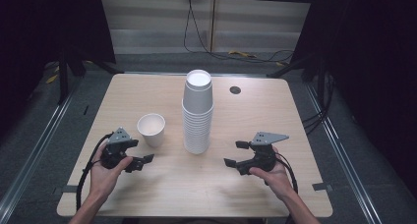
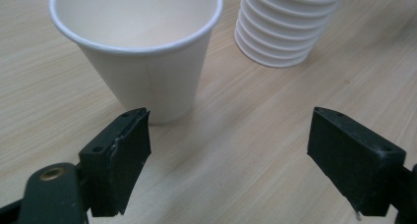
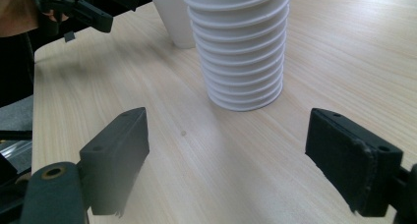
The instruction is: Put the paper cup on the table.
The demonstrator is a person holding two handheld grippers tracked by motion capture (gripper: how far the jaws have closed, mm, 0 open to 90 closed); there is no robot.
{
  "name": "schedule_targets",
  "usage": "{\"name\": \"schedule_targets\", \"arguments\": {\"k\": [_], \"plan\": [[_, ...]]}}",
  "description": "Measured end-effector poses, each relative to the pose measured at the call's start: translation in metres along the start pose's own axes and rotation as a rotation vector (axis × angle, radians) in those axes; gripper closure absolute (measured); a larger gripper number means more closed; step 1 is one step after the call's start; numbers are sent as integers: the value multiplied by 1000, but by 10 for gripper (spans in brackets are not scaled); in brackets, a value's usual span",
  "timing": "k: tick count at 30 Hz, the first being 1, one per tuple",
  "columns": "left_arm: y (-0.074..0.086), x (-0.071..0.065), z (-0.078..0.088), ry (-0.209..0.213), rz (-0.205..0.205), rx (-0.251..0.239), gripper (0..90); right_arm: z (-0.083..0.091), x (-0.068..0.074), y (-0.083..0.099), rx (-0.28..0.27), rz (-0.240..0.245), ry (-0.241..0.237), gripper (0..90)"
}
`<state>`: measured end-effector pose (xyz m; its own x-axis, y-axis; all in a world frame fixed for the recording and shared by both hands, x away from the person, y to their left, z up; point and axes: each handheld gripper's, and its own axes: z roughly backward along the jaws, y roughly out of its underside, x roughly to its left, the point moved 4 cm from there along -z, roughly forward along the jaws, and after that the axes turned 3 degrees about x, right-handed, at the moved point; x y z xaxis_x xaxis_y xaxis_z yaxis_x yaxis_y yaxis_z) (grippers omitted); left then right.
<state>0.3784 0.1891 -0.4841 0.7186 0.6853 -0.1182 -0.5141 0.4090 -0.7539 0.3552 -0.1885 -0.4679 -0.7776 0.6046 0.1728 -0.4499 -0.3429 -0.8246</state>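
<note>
Left gripper held low at table front left, jaws spread wide, nothing gripped, aimed at cup just ahead. Right gripper held low at front right, jaws likewise wide and empty, pointed toward stack at table centre. Both hands wrapped round gripper bodies, forearms entering from near edge. No writing readable on cups. Left gripper view: cup upright, open mouth seen close, stack beyond. Right gripper view: stack rims seen close, left gripper far off.
</note>
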Motion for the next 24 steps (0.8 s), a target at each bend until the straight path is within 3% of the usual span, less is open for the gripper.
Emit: {"name": "schedule_targets", "arguments": {"k": [3, 7, 10, 14, 18, 22, 24], "plan": [[5, -11, 0, 3, -19, 11, 170, 1, 0, 0, -7, 3, 4, 167], [4, -21, 7, 32, -20, -24, 173, 1, -1, 0, -15, 2, 10, 167], [4, -29, 11, 15, -19, -43, 172, 2, 0, 0, -17, -3, 10, 167], [8, -38, 5, 51, 0, -51, 172, 2, -1, 1, -29, -12, 20, 167], [11, -39, -9, 71, -9, -58, 172, 1, 0, 3, -34, -17, 26, 167], [12, -36, -17, 96, 45, -51, 172, -3, 2, 9, -14, -21, 35, 167], [12, -36, -17, 82, 51, -51, 169, -3, 3, 10, -15, -12, 49, 167]]}}
